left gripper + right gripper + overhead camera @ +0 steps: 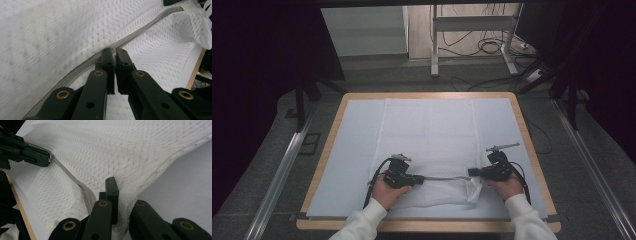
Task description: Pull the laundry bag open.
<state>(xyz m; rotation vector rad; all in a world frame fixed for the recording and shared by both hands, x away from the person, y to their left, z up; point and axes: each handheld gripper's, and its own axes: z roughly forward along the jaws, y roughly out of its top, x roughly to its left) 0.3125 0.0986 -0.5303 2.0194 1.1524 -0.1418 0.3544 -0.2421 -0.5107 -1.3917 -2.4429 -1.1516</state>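
Clearly the weak point sits at the left gripper, whose jaws are pressed together on the small metal zipper pull of a white mesh bag that lies flat on the pale mat of the wood-edged table. That pull is tiny and slick, and only the very tips of the jaws bear on it; my judgement is that a tug angled off the line of the zipper would let it slide out, or would jam the slider on the loose mesh just beside the track. Between the two grippers the grey zipper tape runs taut near the bag's near edge, and in the left gripper view the fabric on either side billows up, so a fold could be dragged into the teeth. Farther right, the right gripper is clamped on the bag's near right corner, mesh bunched between its jaws and around them in the right gripper view. That anchor looks to hold soft cloth and not the stiff tape end, so I would expect it to stretch or creep under load, slackening the zipper and making it buckle. If both hands pull apart too hard, the light bag may simply lift and skid across the mat.
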